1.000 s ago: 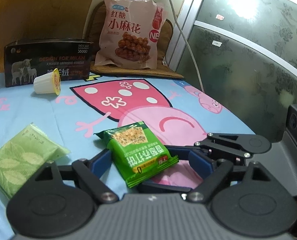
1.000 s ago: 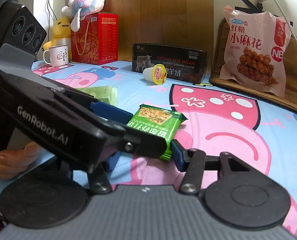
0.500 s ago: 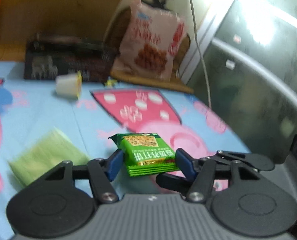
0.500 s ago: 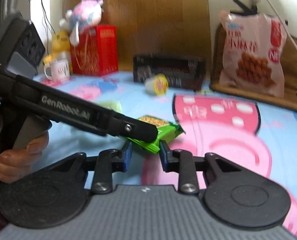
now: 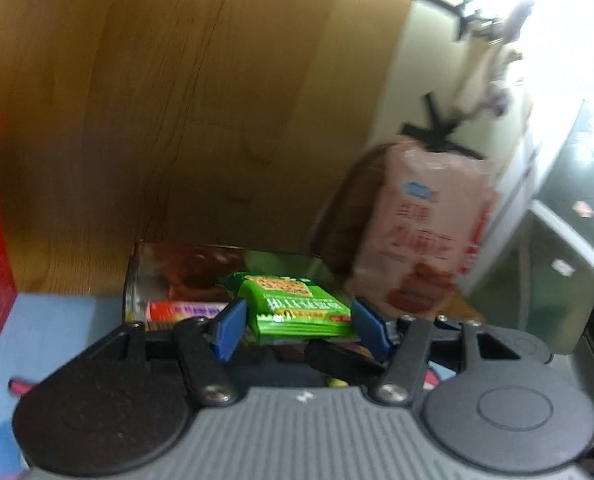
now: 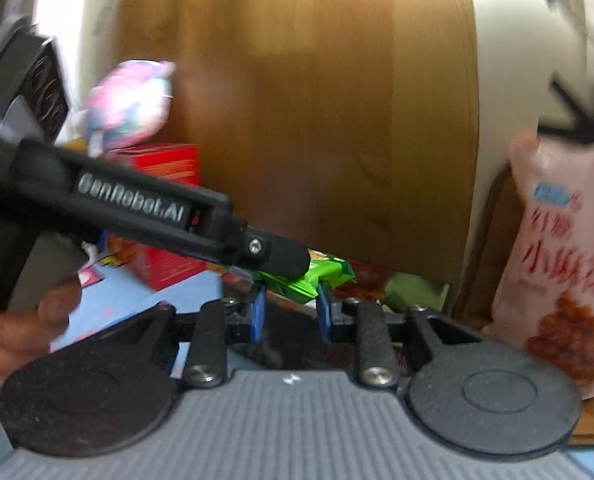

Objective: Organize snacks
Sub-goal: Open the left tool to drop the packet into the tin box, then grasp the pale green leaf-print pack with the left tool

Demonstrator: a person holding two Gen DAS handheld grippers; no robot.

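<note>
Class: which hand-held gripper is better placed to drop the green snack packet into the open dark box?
Left hand-held gripper: it spans the green snack packet squarely, facing the open dark box.

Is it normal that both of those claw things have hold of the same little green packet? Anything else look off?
That is the one oddity: the green snack packet sits between the left gripper and the right gripper at once, in the air above the open dark box. Otherwise nothing looks spilled or torn, though the frames are blurred.
</note>
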